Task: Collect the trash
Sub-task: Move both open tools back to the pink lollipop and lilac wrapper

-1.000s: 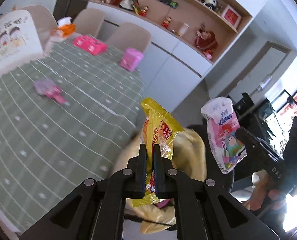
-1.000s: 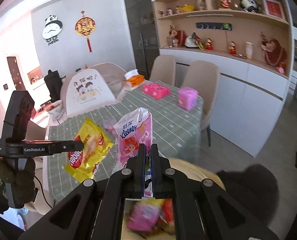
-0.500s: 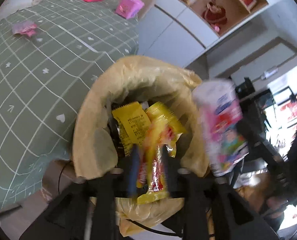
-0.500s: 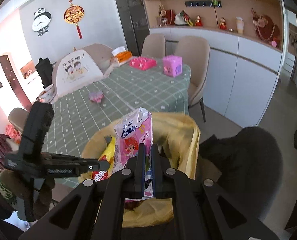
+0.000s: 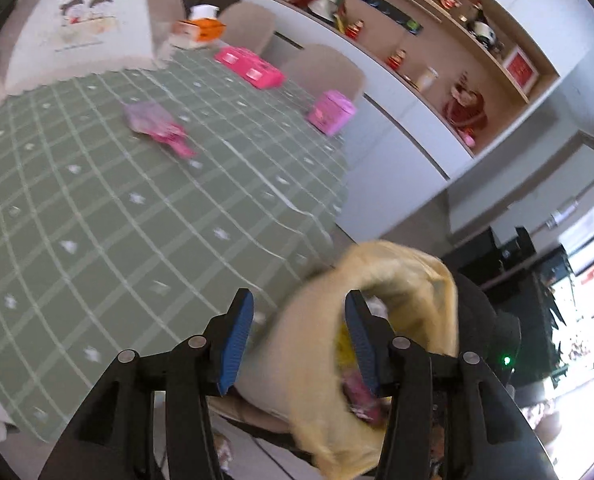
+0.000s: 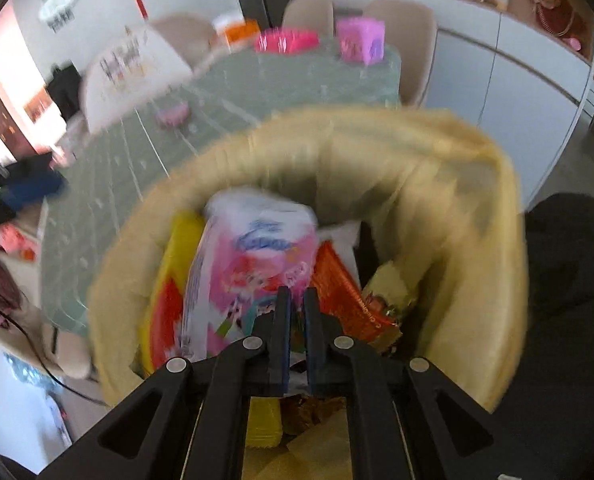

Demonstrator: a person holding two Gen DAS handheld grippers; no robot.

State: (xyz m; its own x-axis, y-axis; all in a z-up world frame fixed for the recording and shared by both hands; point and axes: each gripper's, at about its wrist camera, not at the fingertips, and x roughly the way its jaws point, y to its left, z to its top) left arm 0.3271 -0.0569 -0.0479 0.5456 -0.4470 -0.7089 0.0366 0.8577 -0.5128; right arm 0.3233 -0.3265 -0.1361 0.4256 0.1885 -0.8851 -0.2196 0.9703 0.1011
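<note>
my left tongs (image 5: 299,332) spread wide, empty, by bin rim; pink wrapper (image 5: 157,128) on counter (image 5: 97,220) far off, easy to forget. right tongs (image 6: 295,320) pinching tissue pack (image 6: 249,272) down in yellow-lined trash bin (image 6: 497,240); could snag liner or drag pack out. bin already holds yellow bag (image 6: 169,292), orange wrapper (image 6: 345,300)

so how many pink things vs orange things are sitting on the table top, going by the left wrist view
pink: 3 - flat pink box, pink tin, pink wrapper
orange: 1 - orange tissue box
total: 4, all on the green checked table
</note>
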